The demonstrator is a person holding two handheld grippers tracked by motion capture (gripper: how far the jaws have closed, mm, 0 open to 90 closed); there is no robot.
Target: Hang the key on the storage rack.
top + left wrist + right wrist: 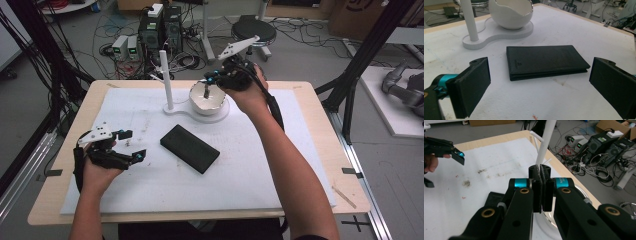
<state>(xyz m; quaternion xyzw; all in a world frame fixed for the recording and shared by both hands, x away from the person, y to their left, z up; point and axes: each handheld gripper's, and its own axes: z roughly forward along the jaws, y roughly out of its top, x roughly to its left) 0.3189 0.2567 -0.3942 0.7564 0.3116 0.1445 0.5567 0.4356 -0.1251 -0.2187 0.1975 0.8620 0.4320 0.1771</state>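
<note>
A black wallet point(190, 148) lies flat in the middle of the white mat point(250, 165). My left gripper point(134, 145) rests at the mat's left side, open, and it holds nothing. In the left gripper view the wallet point(544, 61) lies a short way ahead of the gripper point(540, 75), apart from both jaws. My right gripper point(206, 90) hovers over the white egg-shaped bowl point(209, 102) at the back, tips pointing down toward it. In the right gripper view it point(541, 171) is shut, pad against pad, with nothing visible between the pads.
The bowl shares a white base point(175, 110) with a tall white post point(166, 80) just to its left. Computers point(160, 30), cables and a stool point(253, 31) stand on the floor beyond the table's far edge. Black frame posts point(365, 55) flank the table.
</note>
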